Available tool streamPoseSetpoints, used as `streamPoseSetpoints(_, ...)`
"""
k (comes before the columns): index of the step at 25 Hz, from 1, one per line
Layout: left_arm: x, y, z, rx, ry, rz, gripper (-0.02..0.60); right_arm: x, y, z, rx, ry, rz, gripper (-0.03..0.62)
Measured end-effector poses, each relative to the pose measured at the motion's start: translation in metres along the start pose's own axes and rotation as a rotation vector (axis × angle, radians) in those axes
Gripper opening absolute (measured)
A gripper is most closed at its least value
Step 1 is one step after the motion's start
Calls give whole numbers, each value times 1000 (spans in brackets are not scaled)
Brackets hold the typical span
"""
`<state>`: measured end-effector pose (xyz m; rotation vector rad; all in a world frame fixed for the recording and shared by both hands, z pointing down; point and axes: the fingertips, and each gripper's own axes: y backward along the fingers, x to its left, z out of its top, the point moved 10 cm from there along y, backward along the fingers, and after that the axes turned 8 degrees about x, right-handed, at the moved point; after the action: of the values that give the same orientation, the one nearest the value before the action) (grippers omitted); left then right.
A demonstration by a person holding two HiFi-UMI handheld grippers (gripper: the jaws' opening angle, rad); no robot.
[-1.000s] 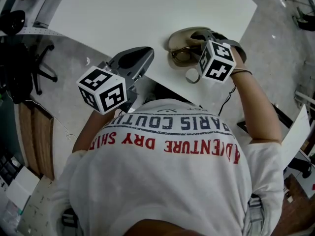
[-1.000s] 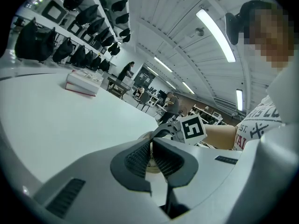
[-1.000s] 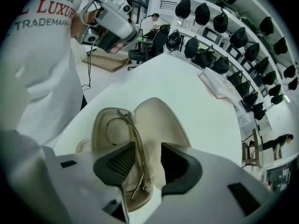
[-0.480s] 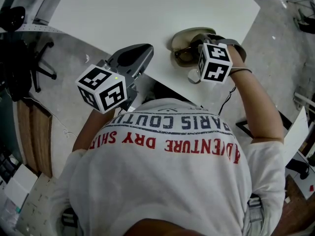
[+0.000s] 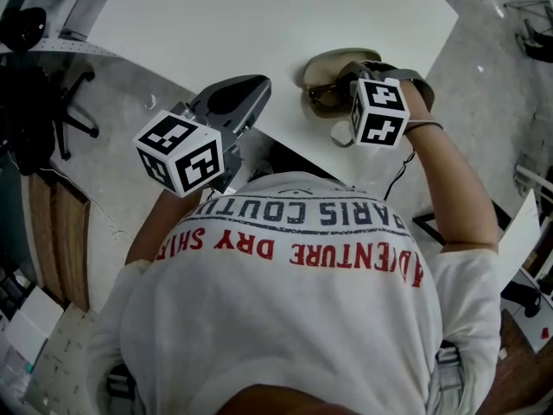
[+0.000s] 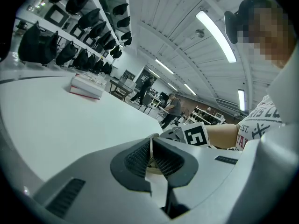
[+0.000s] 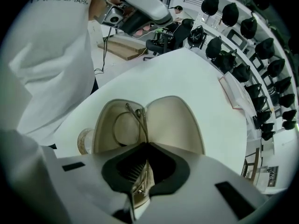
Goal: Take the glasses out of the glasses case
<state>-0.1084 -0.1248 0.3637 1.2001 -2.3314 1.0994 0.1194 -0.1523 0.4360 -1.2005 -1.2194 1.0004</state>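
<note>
The beige glasses case [image 5: 332,62] lies open near the white table's [image 5: 259,24] front edge. The glasses [image 5: 321,96] lie in its near half. In the right gripper view the case [image 7: 174,120] spreads flat, with the thin-rimmed glasses [image 7: 125,125] in its left half. My right gripper [image 7: 144,147] points steeply down into the case, shut on the glasses' frame, which shows pinched between its pads. From the head view its jaws are hidden under the marker cube [image 5: 378,111]. My left gripper [image 5: 257,88] hovers off the table's front edge, shut with nothing in it [image 6: 151,144].
A small round roll [image 5: 340,132] lies on the table just in front of the case, also seen beside the case [image 7: 85,141]. A red-edged book [image 6: 86,85] sits far back on the table. An office chair [image 5: 52,119] stands at the left, with wooden boards on the floor beside it.
The right gripper's marker cube has rolled slightly over the case, with the gripper staying in place. The left gripper has kept still.
</note>
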Motion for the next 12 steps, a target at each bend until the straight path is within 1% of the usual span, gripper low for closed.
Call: streamPoseSetpoints(12, 4, 10, -4, -4, 9, 3, 35, -1, 6, 3, 7, 10, -20, 31)
